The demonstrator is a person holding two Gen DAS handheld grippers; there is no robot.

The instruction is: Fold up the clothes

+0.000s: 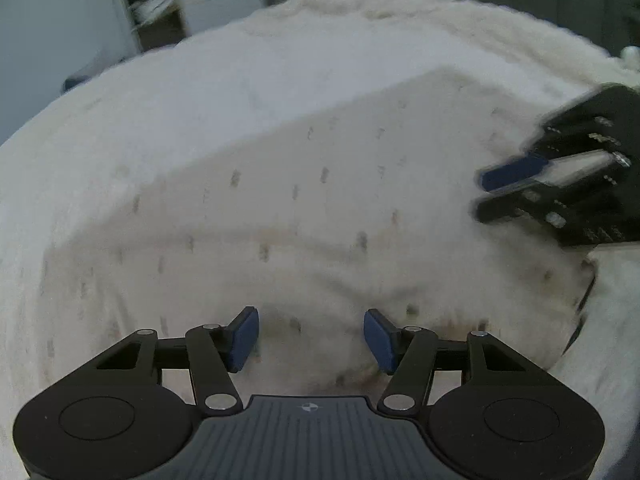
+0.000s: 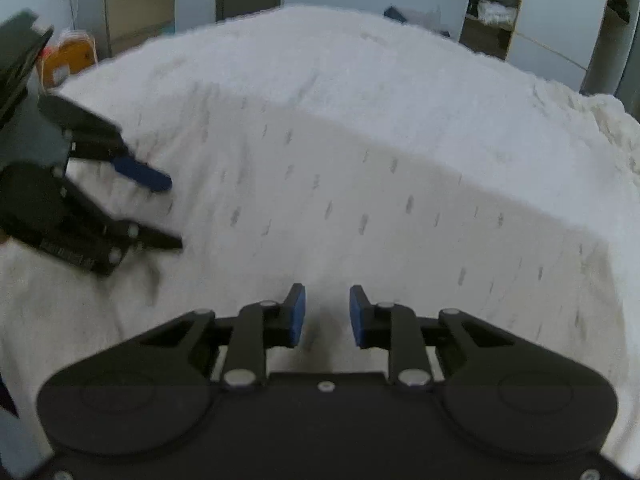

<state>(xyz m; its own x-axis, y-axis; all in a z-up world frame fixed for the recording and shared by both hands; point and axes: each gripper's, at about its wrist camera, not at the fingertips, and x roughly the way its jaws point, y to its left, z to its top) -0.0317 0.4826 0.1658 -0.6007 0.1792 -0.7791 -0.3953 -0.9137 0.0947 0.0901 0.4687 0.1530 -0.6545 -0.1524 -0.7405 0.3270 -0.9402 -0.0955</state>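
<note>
The left gripper (image 1: 311, 340) is spread wide and empty over the near edge of the garment (image 1: 320, 208); the right gripper (image 2: 327, 316) is narrower, also empty, probably both poised to pinch that hem for a fold. The pale speckled garment lies flat at twelve o'clock on a white bed (image 2: 360, 52). Shelves (image 2: 496, 4) stand beyond at one o'clock.

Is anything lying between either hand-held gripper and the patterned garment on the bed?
Nothing visible. The garment lies flat on the white bedcover, directly under both. The left hand-held gripper and right hand-held gripper are open just above the cloth, with only fabric showing between their pads.
</note>
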